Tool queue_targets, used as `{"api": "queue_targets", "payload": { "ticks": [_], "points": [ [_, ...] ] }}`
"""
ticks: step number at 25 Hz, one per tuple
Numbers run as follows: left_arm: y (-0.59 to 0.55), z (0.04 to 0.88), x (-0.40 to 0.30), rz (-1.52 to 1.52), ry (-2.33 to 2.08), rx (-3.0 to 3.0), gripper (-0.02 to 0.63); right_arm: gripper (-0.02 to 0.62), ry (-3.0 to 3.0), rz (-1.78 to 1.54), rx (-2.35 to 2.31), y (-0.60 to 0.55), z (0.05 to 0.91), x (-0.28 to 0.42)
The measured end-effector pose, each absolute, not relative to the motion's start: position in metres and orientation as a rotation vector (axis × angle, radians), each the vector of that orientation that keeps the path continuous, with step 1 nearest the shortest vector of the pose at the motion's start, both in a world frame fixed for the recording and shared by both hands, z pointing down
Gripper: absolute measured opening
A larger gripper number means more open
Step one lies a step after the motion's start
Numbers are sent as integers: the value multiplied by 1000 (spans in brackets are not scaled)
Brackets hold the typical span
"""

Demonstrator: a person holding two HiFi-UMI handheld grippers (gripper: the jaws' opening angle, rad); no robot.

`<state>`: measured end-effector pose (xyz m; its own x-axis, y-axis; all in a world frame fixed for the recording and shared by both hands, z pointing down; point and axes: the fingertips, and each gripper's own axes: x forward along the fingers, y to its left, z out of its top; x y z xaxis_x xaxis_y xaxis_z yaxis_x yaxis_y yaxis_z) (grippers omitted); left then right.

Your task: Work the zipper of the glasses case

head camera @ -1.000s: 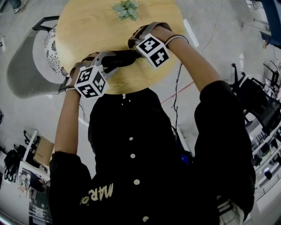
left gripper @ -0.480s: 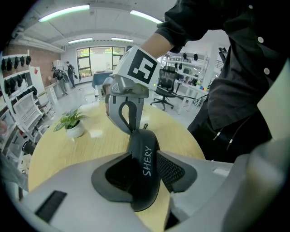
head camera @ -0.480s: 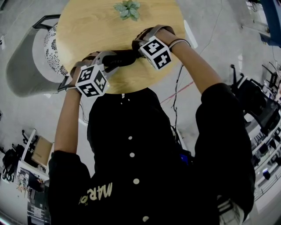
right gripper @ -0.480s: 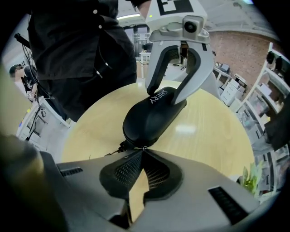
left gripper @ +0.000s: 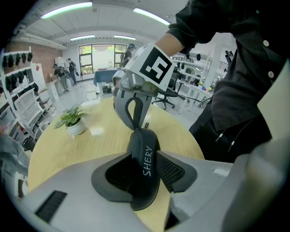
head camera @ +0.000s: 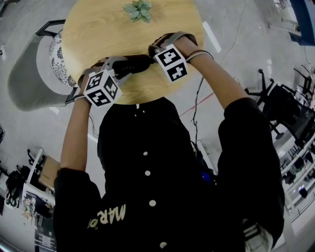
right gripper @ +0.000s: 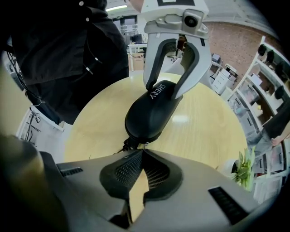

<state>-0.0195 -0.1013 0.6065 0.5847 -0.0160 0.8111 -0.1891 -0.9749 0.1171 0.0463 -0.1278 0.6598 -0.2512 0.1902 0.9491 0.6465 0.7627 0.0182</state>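
The left gripper (left gripper: 143, 168) clamps the black glasses case (right gripper: 152, 111) across its middle. The right gripper (right gripper: 142, 151) is pressed together on the zipper pull (right gripper: 129, 143) at the case's near end. The case's long axis runs straight ahead from it.

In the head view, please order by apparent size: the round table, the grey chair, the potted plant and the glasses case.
1. round table
2. grey chair
3. potted plant and glasses case: they look alike, and the case is partly hidden, so I do not rank them.
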Motion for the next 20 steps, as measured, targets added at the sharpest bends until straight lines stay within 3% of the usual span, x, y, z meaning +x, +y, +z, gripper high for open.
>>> {"api": "queue_targets", "payload": {
  "ticks": [20],
  "points": [
    [-99, 608, -19, 1396, -221, 2580, 170, 5, -1678, -467, -479, -111, 653, 57]
  ]
}}
